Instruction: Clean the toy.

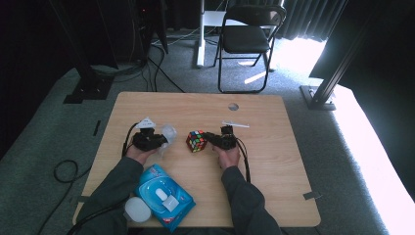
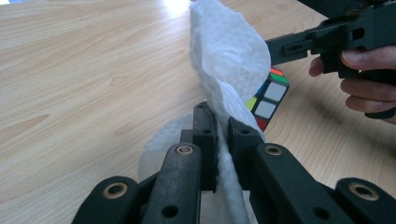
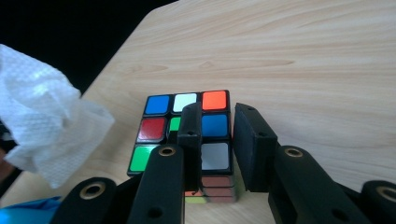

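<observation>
Wipe (image 2: 229, 60) sits pinched in my closed left gripper (image 2: 222, 135), just left of the cube (image 1: 196, 141) at mid-table. My right gripper (image 3: 217, 140) is half open over one cube edge — clamp firmly first, then rub gently.

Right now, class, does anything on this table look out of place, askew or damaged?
Nothing stands out. The left gripper pinches a crumpled white wet wipe, the right gripper straddles one edge of the scrambled Rubik's cube, and the wipes pack lies flat.
</observation>
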A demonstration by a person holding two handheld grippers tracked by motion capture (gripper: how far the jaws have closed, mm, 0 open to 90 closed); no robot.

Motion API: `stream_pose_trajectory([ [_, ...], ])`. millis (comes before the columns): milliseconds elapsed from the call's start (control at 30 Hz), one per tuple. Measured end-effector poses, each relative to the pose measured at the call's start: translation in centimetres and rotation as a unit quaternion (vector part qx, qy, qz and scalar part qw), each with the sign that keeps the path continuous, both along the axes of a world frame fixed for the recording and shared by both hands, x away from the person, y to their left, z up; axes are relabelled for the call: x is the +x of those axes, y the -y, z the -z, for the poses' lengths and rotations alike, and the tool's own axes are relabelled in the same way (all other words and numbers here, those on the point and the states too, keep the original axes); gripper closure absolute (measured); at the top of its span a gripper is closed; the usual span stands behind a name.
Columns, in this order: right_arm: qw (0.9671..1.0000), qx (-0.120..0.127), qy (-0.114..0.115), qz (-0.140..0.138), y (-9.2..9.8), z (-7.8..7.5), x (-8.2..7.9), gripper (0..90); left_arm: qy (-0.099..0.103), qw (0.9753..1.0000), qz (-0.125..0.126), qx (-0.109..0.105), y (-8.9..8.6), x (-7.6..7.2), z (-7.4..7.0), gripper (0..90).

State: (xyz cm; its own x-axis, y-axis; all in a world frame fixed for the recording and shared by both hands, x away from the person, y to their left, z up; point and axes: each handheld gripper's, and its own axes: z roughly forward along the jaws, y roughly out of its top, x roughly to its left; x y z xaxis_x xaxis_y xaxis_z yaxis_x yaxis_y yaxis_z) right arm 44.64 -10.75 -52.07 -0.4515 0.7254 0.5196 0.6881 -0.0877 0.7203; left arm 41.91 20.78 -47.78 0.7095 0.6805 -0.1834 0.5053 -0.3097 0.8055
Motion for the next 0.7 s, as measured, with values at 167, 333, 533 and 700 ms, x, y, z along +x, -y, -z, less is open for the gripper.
stream_pose_trajectory([
  [167, 0.9998, -0.007, 0.004, 0.019, 0.6, 0.1, -0.2, 75.8, 0.0, 1.0, 0.0, 0.0, 0.0, 0.0, 0.0, 84.5],
  [333, 0.9994, -0.024, 0.005, 0.026, 0.9, 0.3, -0.8, 75.7, 0.0, 1.0, -0.001, -0.002, 0.0, 0.1, 0.0, 84.3],
  [533, 0.9988, -0.04, 0.025, 0.014, 0.7, 0.2, -1.8, 70.0, -0.001, 1.0, -0.001, -0.002, 0.0, 0.0, 0.0, 84.2],
  [700, 0.9958, -0.089, 0.023, 0.006, 0.4, 0.7, -1.9, 69.8, -0.001, 1.0, -0.002, -0.003, 0.0, 0.0, -0.1, 84.1],
])
